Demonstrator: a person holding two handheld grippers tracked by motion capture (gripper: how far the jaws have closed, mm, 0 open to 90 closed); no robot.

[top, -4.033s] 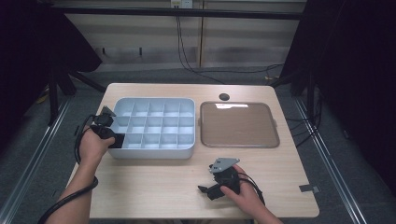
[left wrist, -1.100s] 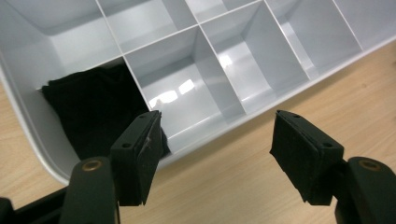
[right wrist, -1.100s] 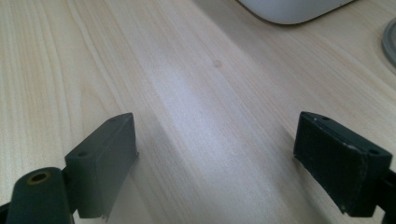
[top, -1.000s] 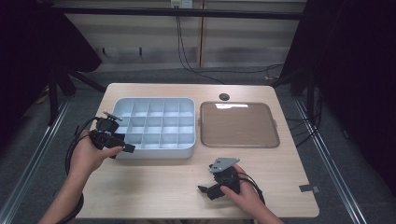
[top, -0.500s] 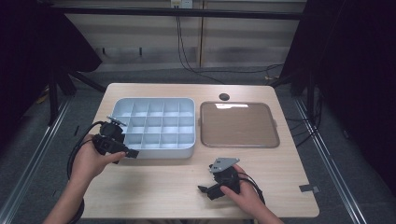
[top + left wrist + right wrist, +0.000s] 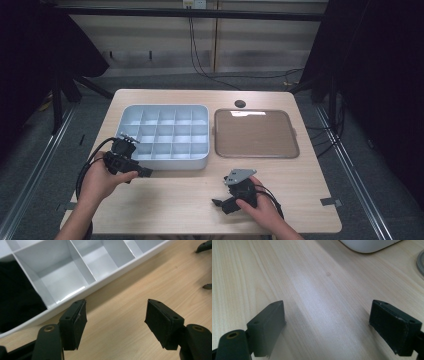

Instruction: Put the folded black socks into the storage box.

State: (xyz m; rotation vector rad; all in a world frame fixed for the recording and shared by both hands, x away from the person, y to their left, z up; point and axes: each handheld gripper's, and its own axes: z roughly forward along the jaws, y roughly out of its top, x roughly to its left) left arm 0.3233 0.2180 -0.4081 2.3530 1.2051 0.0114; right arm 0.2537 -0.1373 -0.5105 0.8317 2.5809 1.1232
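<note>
While both grippers gape, left gripper (image 6: 142, 171) nears glossy white gridded organizer (image 6: 165, 160); right gripper (image 6: 220, 203) over pale woodgrain table (image 6: 175, 205).

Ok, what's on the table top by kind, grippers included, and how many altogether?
Compartment tray, white: 1
Flat tray, brown: 1
Grippers: 2, the left gripper and the right gripper, both with jaws open and nothing between them
Round dark spot on the table's far edge: 1
Total: 5

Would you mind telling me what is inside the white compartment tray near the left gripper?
The compartment tray looks empty: the cells seen from above show only bare white floors. The left gripper sits at its near left corner, covering part of that corner cell.
</note>
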